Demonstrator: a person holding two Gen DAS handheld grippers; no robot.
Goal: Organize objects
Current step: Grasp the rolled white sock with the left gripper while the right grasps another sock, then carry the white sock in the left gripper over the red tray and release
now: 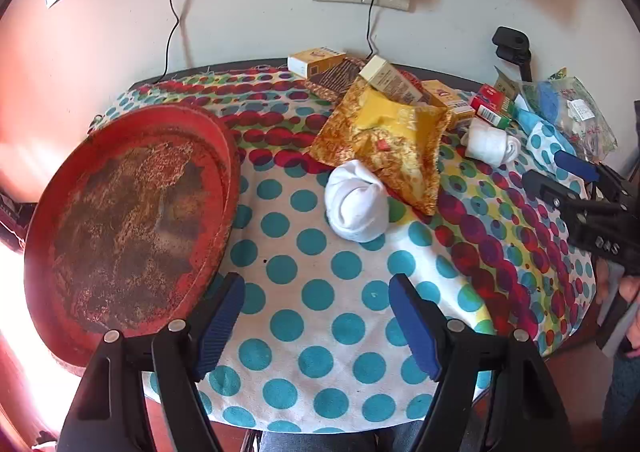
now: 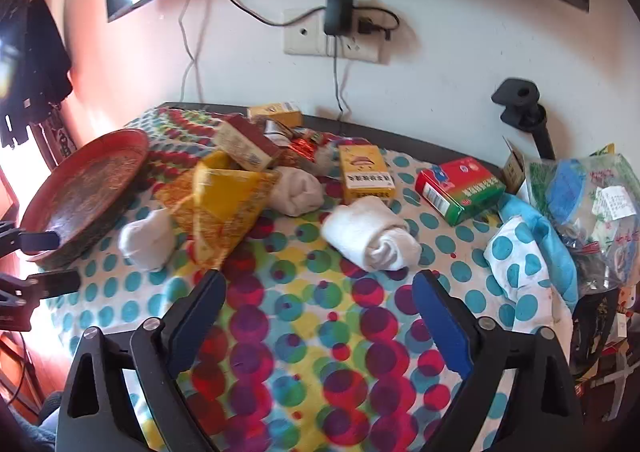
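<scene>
Rolled white sock (image 1: pixel 356 206) sits mid-desk on the dotted cloth (image 1: pixel 320 292), touching the near corner of the yellow-gold packet (image 1: pixel 384 144). Second white sock roll (image 2: pixel 370 238) lies right of it, just in front of the yellow box (image 2: pixel 366 172); a third, cream roll (image 2: pixel 298 190) sits between packet and yellow box. Red-green box (image 2: pixel 460 184) further right, beside a clear plastic bag (image 2: pixel 588 204) at the desk edge. Worn red tray (image 1: pixel 128 228) on the left, overhanging the desk (image 1: pixel 420 70) edge. More boxes piled at the back by the wall.

Left tool (image 1: pixel 318 316): jaws wide, empty, over bare cloth in front of the sock. Right tool (image 2: pixel 320 316): jaws wide, empty, near the second roll, not touching it.
</scene>
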